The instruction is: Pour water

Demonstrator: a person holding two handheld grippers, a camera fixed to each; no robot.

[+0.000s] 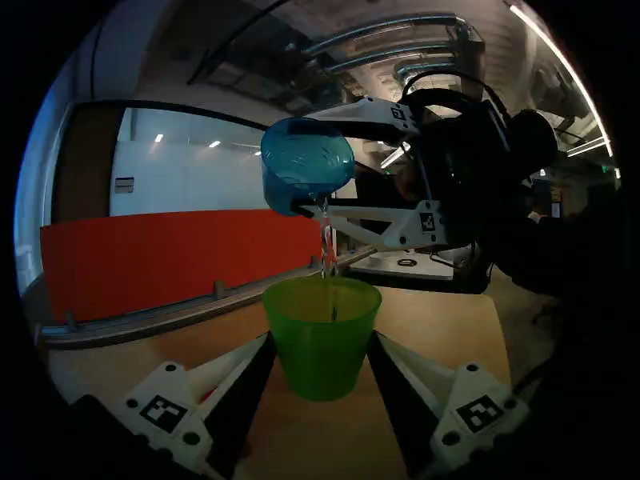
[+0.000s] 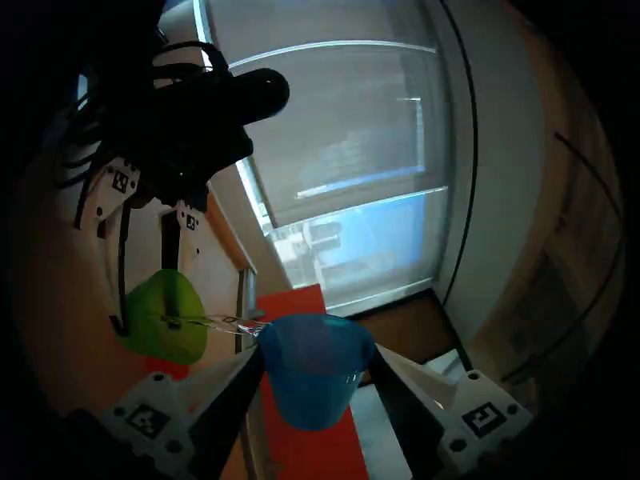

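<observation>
Water (image 1: 326,248) falls in 1 thin stream from the blue cup (image 1: 308,164) into the green cup (image 1: 322,364), in the middle of the scene, with an orange panel (image 1: 160,256) far to the left.

The left gripper (image 1: 322,340) is clamped on the green cup, 1 finger on each side of the wall. This cup is upright, mouth up and long axis vertical, low over the wooden table (image 1: 448,328); I cannot tell if its base touches.

From the right comes the right gripper (image 2: 316,356), closed on the blue cup with 1 finger above and 1 below. This cup is strongly tipped: its long axis seems almost level, and the mouth looks toward the near side and a little down.

Both cups look like thin plastic, so I judge them light and somewhat soft. The middle of the wall is the good place to hold, firmly but without crushing. The green one will get heavier as it fills.
</observation>
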